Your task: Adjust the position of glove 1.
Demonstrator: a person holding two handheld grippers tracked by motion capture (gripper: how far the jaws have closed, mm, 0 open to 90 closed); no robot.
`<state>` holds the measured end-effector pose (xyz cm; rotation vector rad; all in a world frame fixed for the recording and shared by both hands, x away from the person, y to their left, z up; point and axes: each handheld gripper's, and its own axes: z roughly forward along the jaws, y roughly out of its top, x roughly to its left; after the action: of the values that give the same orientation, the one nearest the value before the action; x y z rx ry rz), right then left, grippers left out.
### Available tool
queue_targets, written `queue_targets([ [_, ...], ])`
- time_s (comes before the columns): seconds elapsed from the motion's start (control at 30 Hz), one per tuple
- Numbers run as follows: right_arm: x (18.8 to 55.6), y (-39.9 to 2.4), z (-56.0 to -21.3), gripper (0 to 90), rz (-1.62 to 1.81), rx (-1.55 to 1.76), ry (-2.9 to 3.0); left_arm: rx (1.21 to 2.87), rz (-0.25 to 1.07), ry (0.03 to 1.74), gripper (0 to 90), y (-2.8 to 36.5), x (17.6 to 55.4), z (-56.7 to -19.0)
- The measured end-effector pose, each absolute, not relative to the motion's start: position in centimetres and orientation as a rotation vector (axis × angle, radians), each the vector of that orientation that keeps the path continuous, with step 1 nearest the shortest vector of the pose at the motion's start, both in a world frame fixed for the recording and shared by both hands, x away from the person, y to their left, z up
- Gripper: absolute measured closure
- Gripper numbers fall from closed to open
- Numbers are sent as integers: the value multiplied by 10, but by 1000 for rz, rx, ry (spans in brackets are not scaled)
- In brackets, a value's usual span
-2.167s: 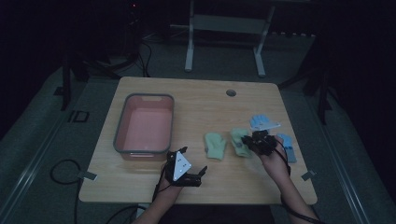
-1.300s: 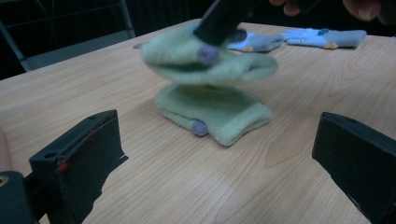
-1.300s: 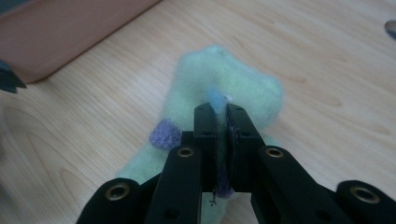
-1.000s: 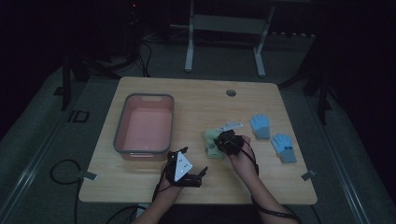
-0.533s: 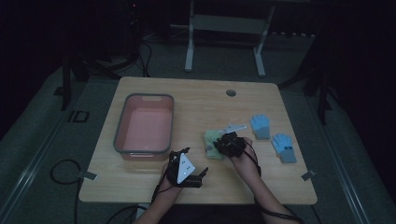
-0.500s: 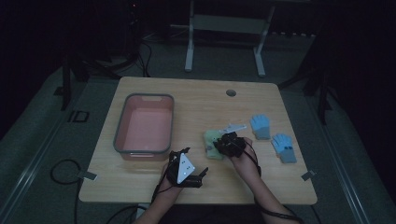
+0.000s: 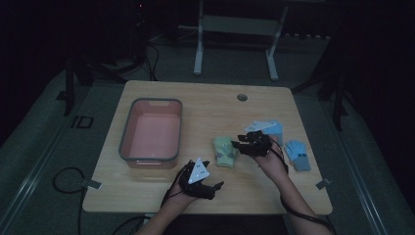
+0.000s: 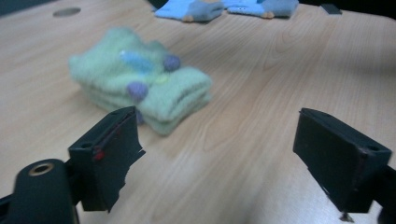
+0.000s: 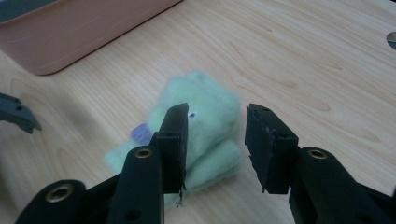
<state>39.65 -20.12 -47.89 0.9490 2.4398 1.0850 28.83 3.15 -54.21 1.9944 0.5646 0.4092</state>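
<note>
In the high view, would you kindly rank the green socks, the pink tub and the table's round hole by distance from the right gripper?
From the right gripper:
1. Green socks, just to its left.
2. Pink tub, farther left.
3. Round hole, near the table's far edge.

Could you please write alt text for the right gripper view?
The right gripper, jaws apart and just opening, hangs above stacked green socks on a wooden table. A pink bin is at top left.
</note>
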Motion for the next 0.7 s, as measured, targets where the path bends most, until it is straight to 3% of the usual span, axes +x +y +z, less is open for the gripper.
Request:
queue_targets([
  [0.17, 415, -199, -479, 528, 1141, 977, 2440, 2041, 381, 465, 273, 19, 309, -535],
  [0.43, 441, -185, -491, 448, 1139, 1025, 2499, 2239, 499, 301, 404, -2, 338, -538],
  [0.7, 456, -181, -516, 385, 1149, 1138, 2555, 2282, 525, 241, 435, -7, 350, -548],
])
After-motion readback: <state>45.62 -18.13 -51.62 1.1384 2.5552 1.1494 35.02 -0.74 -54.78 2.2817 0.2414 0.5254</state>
